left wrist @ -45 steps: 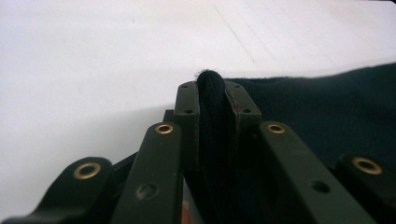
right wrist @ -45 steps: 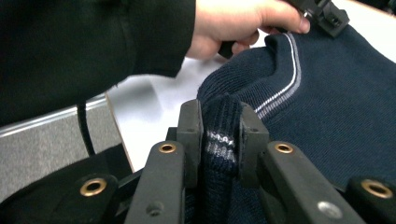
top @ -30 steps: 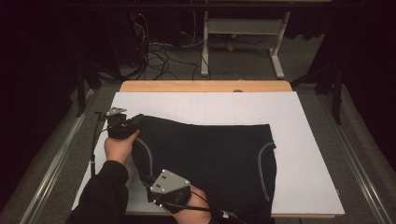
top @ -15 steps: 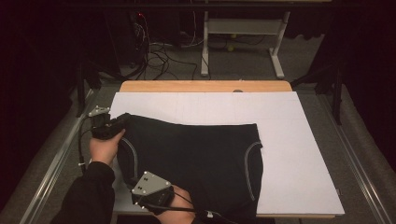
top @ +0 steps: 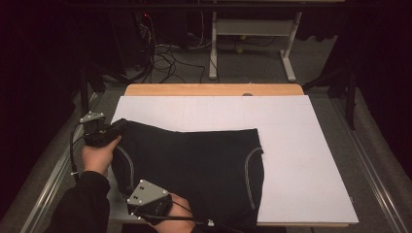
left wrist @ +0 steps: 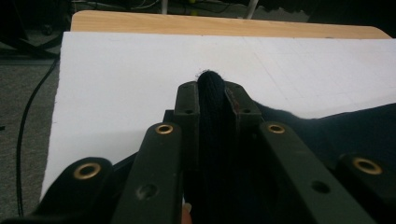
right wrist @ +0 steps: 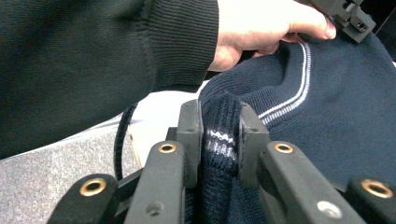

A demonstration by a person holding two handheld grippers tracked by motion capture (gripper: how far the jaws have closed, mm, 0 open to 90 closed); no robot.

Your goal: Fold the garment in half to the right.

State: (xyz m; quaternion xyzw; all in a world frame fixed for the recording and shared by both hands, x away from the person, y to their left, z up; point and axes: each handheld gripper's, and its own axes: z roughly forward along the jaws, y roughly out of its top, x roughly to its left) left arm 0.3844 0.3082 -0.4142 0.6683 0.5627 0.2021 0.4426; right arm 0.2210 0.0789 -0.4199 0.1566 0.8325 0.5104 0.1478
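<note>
1. One dark navy garment (top: 194,162) with thin white stripes is lying spread on the white board (top: 301,145), covering its part from the centre toward 7 o'clock in the high view; its far edge is running nearly straight across the board.
2. The left gripper (top: 114,130) is pinching the garment's corner at about 9 o'clock: in the left gripper view a fold of dark fabric (left wrist: 212,121) is sitting squeezed between the two black jaws, which are standing close together.
3. The right gripper (top: 145,201) is gripping the garment's near edge at about 7 o'clock: in the right gripper view the ribbed, striped hem (right wrist: 219,135) is being pressed between its jaws.
4. I am counting one garment, two grippers and one white board.
5. The left hand (top: 99,155) is reaching forward with the wrist almost level, a dark sleeve (top: 82,204) covering the forearm; the right hand (top: 172,213) is lying low at the near edge, with the grey plate on top.
6. The white board is resting on one wooden table (top: 214,90), whose light edge is showing at 12 o'clock.
7. The room behind is dark; cables (top: 165,56) are lying on the grey floor and one white desk frame (top: 252,34) is standing at 12 o'clock.
</note>
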